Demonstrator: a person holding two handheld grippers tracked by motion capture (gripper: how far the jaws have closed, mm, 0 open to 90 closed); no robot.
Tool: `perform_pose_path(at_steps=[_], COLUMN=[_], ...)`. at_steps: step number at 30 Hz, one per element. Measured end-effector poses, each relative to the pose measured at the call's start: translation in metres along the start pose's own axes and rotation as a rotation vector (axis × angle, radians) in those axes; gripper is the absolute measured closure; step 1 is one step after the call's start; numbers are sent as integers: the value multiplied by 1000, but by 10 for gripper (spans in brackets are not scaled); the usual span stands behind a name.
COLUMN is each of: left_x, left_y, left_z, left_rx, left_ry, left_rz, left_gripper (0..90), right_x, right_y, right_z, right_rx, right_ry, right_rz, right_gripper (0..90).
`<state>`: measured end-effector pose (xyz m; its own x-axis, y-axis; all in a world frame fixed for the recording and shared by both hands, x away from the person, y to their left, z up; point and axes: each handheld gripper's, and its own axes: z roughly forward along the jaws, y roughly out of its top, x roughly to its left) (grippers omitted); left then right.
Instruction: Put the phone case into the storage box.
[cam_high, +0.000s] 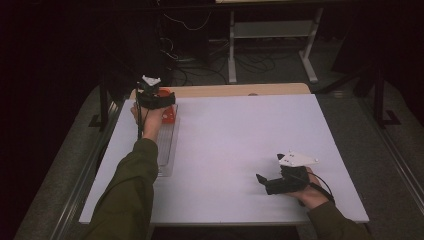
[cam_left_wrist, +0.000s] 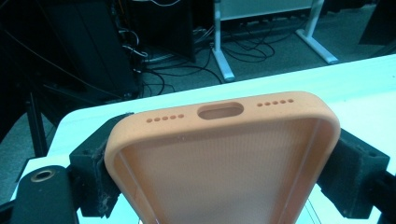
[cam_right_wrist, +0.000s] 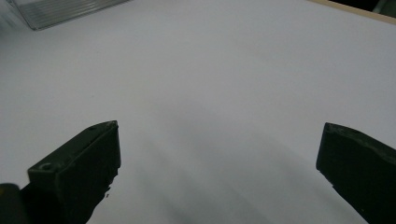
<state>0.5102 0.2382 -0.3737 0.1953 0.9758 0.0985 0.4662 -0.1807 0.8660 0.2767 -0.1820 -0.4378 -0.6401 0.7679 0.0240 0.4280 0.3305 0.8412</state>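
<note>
Right tongs (cam_high: 265, 181) idle, jaws apart, on near-right worktop (cam_high: 240, 145); left tongs (cam_left_wrist: 219, 163) clamped on orange phone case (cam_left_wrist: 224, 158) at far left above clear tray (cam_high: 167, 150) — soft case may squirm loose if squeeze slackens.

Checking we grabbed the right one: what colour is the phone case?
Peach orange phone case, clearest in the left gripper view.

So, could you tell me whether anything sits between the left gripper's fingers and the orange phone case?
Nothing visible does: the left gripper already has its fingers pressed against both sides of the phone case.
</note>
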Motion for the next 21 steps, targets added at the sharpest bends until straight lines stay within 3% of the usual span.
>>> perform_pose_path(at_steps=[7,8,13,15,21], left_x=[1,2,3,4,5], left_y=[2,2,3,2,2], left_z=[7,7,13,13,14], left_rx=[-15,-3,-24,-15,-28], left_ry=[-6,-10,-12,-12,-21], left_rz=[-14,1,-20,4,-4], left_gripper=[134,134,133,132,131], right_x=[0,0,0,0,0], right_y=[0,0,0,0,0], right_z=[0,0,0,0,0], right_rx=[-2,-2,-2,-3,-3], right_ry=[2,3,4,5,5], right_rz=[-2,-3,-6,-6,-4], right_gripper=[0,0,0,0,0])
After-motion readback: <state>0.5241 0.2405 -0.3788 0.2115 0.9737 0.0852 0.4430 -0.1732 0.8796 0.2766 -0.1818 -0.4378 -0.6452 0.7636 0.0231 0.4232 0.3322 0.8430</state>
